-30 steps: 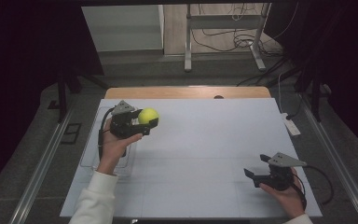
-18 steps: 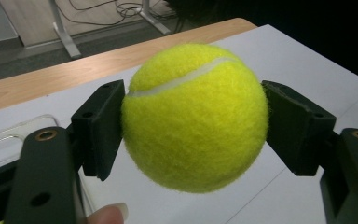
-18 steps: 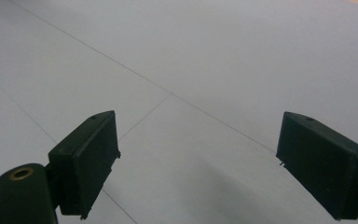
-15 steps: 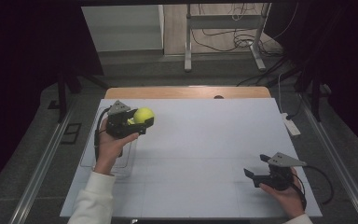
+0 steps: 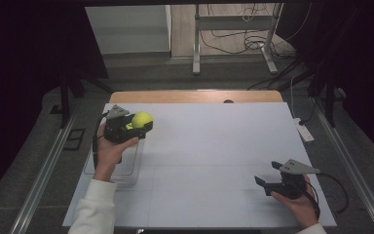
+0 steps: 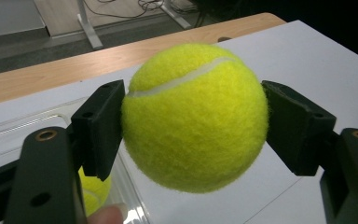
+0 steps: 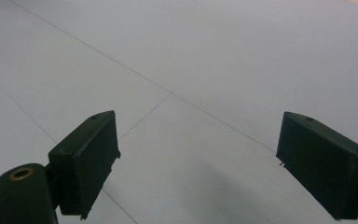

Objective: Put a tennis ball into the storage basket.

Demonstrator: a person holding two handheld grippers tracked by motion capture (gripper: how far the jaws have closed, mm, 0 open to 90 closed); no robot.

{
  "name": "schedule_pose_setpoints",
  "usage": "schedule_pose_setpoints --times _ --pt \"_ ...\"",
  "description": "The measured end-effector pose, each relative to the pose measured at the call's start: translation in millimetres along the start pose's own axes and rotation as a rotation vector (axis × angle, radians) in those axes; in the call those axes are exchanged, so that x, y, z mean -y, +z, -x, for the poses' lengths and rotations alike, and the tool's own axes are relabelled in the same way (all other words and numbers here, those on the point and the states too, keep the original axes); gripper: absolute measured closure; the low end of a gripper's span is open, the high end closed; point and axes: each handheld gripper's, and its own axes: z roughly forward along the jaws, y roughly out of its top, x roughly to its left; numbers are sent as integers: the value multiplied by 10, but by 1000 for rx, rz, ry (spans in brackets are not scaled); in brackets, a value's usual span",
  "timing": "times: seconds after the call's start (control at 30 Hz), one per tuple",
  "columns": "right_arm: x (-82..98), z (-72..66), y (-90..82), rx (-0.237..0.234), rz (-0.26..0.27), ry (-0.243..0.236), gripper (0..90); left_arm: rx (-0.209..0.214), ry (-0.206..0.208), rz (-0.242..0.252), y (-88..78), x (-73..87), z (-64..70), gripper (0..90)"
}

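A yellow tennis ball (image 5: pixel 141 119) is held above the white table (image 5: pixel 214 146) at its left side, with my left gripper (image 5: pixel 139 126) shut on it. In the left gripper view the tennis ball (image 6: pixel 195 116) sits squeezed between both black pads (image 6: pixel 100 128). Below it, a second yellow ball (image 6: pixel 93 193) shows inside a clear container (image 5: pixel 112 163). My right gripper (image 5: pixel 268 175) rests low near the table's front right, open, with bare white table (image 7: pixel 191 93) between its pads (image 7: pixel 86 161).
The clear plastic container lies at the table's left edge, under my left hand. A wooden strip (image 5: pixel 195 96) runs along the far edge. A white power strip (image 5: pixel 304 130) lies off the right side. Metal stand legs (image 5: pixel 233 44) are on the floor beyond.
My left gripper has carried the tennis ball slightly up and away from me, over the container's far end. The right gripper has stayed put.
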Motion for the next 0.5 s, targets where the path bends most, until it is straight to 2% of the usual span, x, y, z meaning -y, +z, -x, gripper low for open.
schedule_pose_setpoints --times 0.3,0.5 --pt "-1 -1 -1 -1 1 -1 128 -40 -17 -7 -37 30 -101 269" --pt "-1 -2 -1 -1 1 -1 128 -73 -8 -16 -59 40 -134 269"
